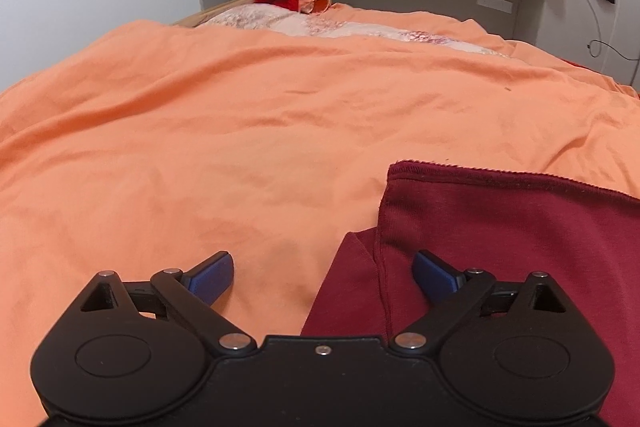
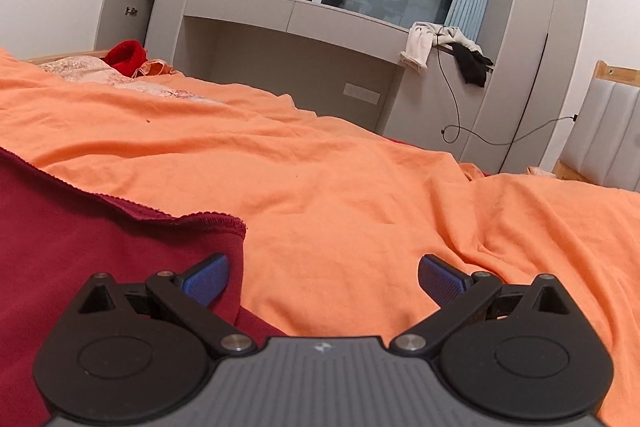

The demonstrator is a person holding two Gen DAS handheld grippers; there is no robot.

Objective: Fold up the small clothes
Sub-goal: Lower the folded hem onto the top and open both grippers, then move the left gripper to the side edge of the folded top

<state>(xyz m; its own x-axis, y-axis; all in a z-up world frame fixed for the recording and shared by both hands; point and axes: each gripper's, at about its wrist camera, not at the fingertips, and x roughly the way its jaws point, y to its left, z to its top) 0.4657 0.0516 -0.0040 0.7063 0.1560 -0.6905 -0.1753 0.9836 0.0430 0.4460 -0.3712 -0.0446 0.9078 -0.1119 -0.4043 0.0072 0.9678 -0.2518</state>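
Garment: maroon cloth point(image 1: 520, 227) lay flat on the bed point(image 1: 240, 127).
Left gripper point(image 1: 322, 269): wide, empty, straddling its left edge.
Right gripper point(image 2: 323, 273): wide, empty, straddling its right edge.
Nearer: neither; cloth lay between them.

The left gripper point(image 1: 322, 277) is matte black — two round disc housings, angled link arms with silver pivot screws, triangular cut-outs at the outer ends, ribbed blue pads point(image 1: 210, 277). The right gripper point(image 2: 323, 279) matches it, but has a ribbed grey centre plate with a small white mark.
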